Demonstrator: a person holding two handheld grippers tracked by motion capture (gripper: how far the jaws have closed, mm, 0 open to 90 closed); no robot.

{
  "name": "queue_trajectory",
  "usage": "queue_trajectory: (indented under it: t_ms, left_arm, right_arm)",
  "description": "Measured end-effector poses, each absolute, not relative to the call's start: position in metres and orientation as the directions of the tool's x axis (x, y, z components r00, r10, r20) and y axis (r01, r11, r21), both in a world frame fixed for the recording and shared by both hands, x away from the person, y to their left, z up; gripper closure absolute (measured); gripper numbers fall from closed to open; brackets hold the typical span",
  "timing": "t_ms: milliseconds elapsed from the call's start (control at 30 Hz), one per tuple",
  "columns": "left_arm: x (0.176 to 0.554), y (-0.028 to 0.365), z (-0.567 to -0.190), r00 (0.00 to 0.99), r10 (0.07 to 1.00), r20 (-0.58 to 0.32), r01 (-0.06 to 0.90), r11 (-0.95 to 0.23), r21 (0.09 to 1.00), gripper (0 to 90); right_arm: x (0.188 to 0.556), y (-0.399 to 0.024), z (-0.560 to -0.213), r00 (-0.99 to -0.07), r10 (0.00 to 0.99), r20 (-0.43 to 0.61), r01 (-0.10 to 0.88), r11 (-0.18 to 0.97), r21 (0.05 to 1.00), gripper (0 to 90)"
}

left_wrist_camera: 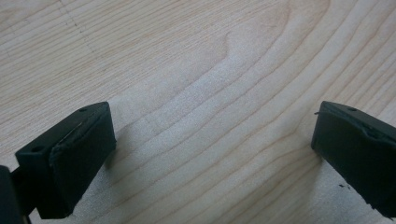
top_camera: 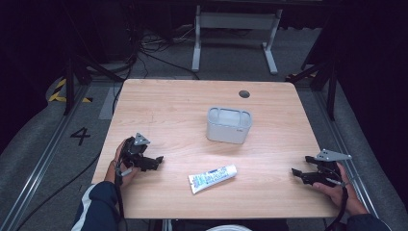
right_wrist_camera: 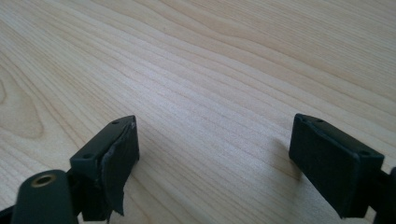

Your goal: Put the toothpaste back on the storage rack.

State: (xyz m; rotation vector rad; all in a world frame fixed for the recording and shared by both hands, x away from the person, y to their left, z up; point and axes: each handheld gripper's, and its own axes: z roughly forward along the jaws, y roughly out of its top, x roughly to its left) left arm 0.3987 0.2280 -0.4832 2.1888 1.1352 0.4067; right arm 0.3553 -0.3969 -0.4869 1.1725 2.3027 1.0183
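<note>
A white toothpaste tube (top_camera: pixel 212 177) with blue print lies flat near the front middle of the wooden table (top_camera: pixel 183 101). Behind it stands a grey rectangular cup-like holder (top_camera: pixel 229 125), upright and empty as far as I can see. My left gripper (top_camera: pixel 157 160) rests low at the front left, held by a hand, jaws pointing right toward the tube. In the left gripper view my left gripper (left_wrist_camera: pixel 205 158) stands open over bare wood. My right gripper (top_camera: pixel 299 168) sits at the front right edge, pointing left. In the right gripper view my right gripper (right_wrist_camera: pixel 215 163) is open, nothing between its pads.
A dark round cable hole (top_camera: pixel 244 94) sits near the table's far edge. Beyond the table stand a white metal frame (top_camera: pixel 231 29) and loose cables (top_camera: pixel 149 48) on the grey floor. Black tripod legs (top_camera: pixel 77 72) flank both sides.
</note>
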Motion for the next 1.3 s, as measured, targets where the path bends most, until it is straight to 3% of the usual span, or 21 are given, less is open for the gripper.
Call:
queue_trajectory:
  t_ms: [700, 800, 1300]
  left_arm:
    - [0.398, 0.233, -0.483, 0.626, 0.78, -0.001, 0.584, -0.468, 0.663, 0.1]
    - [0.398, 0.234, -0.483, 0.628, 0.778, -0.003, 0.582, -0.468, 0.665, 0.1]
    - [0.398, 0.234, -0.484, 0.629, 0.777, -0.006, 0.584, -0.467, 0.664, 0.2]
  right_arm:
    - [0.356, -0.399, -0.483, -0.583, 0.813, 0.006, 0.58, 0.411, 0.704, 16.1]
    - [0.355, -0.395, -0.48, -0.607, 0.794, 0.0, 0.568, 0.435, 0.699, 20.7]
    - [0.346, -0.353, -0.461, -0.743, 0.669, -0.015, 0.461, 0.528, 0.713, 23.8]
